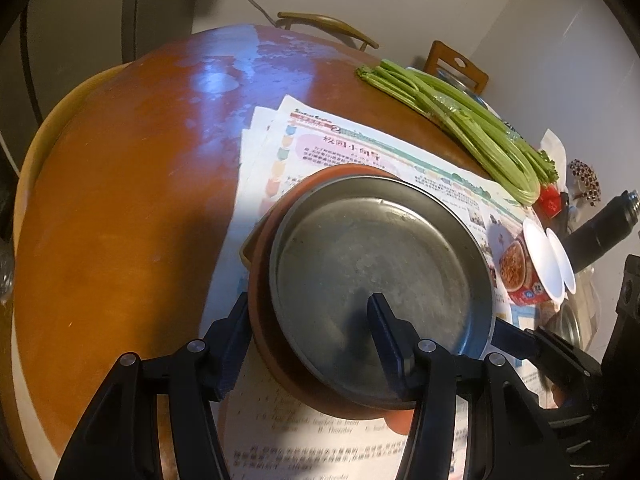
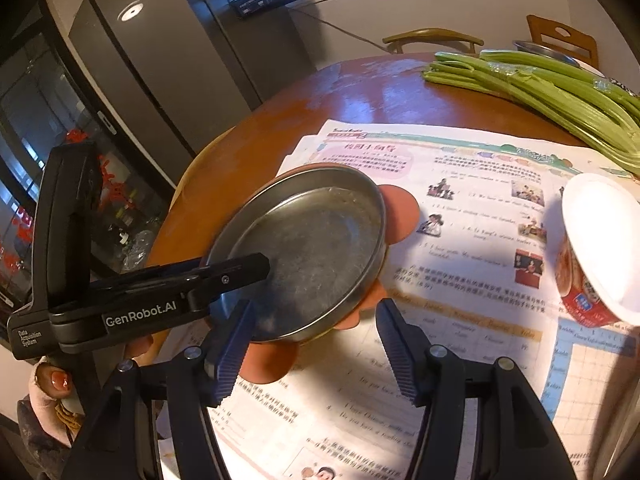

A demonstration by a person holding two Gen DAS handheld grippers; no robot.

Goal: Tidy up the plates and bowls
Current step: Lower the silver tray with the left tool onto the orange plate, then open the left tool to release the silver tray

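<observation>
Covering round wooden table [image 1: 120, 200] | newspaper [image 1: 400, 160] | fridge [image 2: 180, 60] behind

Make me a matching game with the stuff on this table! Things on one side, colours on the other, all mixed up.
Things:
1. metal plate
2. celery
3. flower-shaped mat under the plate
4. lid of the noodle cup

Colours:
A. white
B. reddish brown
C. grey
D. green

Pairs: 1-C, 2-D, 3-B, 4-A
</observation>
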